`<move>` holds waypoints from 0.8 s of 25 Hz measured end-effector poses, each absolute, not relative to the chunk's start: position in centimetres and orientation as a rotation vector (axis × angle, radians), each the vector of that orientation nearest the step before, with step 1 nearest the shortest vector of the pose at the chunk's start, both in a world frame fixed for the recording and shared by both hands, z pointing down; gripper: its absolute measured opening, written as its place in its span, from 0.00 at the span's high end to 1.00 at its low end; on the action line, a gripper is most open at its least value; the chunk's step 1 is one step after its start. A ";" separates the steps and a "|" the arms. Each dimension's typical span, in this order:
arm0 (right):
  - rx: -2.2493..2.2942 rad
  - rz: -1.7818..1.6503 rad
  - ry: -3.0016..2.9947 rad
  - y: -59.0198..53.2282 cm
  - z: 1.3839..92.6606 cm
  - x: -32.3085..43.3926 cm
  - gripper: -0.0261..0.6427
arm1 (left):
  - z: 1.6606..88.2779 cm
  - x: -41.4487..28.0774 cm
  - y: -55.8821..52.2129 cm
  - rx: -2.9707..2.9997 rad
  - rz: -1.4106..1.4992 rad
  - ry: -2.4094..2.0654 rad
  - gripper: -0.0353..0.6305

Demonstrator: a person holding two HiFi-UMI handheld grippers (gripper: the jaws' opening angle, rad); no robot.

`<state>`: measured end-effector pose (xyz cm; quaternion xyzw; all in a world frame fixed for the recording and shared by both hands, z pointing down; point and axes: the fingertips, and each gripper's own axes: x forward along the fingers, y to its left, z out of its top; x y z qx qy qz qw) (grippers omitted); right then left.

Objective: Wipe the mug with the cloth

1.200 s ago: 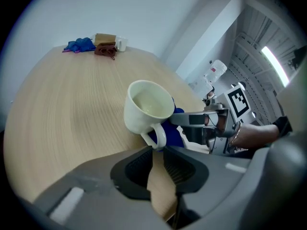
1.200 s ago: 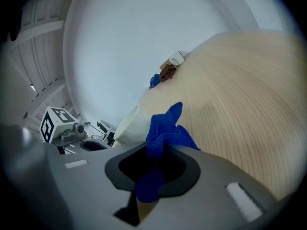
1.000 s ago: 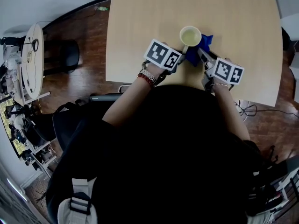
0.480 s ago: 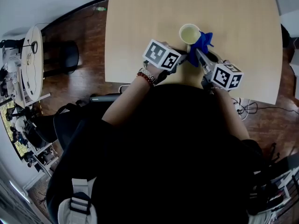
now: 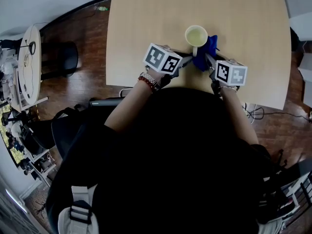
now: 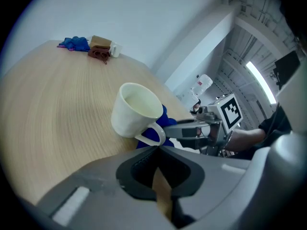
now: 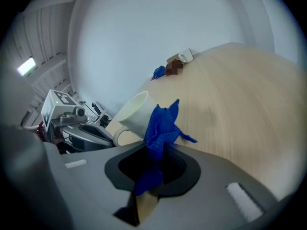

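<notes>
A white mug (image 5: 196, 35) is near the front of the wooden table (image 5: 146, 23). In the left gripper view the mug (image 6: 134, 111) looks tilted, with its handle (image 6: 154, 134) running into the jaw tips. My left gripper (image 6: 156, 147) is shut on that handle. My right gripper (image 7: 156, 150) is shut on a blue cloth (image 7: 160, 126), which sticks up against the mug's side (image 7: 134, 111). From the head view the cloth (image 5: 204, 52) lies just right of the mug, between the left gripper (image 5: 187, 56) and the right gripper (image 5: 208, 60).
At the table's far end lie a small blue bundle and brown and white boxes (image 6: 98, 47). A dark chair (image 5: 63, 57) and a round white table (image 5: 29, 57) stand on the wooden floor to the left. Cables (image 5: 258, 113) trail on the floor at the right.
My left gripper's jaws have closed onto the mug handle. Both grippers and the mug have shifted slightly left, and the cloth now sits closer against the mug.
</notes>
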<state>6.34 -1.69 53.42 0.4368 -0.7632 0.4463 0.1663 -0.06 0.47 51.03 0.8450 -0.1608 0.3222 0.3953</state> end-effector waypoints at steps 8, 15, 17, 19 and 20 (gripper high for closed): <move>1.183 1.017 -2.049 -0.7 56.2 13.2 0.74 | 51.2 -2.7 -0.6 2.145 0.712 -0.463 0.94; 1.476 0.863 -2.084 -1.0 50.1 16.3 0.59 | 47.7 -5.4 -0.9 2.124 0.470 -0.501 0.94; 1.621 0.757 -2.111 -2.3 45.5 17.6 0.59 | 45.2 -7.0 -1.8 2.110 0.365 -0.528 0.94; 1.685 0.656 -2.198 -4.3 41.2 17.4 0.61 | 43.4 -9.1 -2.7 2.119 0.305 -0.602 0.94; 1.699 0.595 -2.244 -5.0 39.3 17.0 0.62 | 42.7 -9.8 -2.9 2.132 0.271 -0.620 0.94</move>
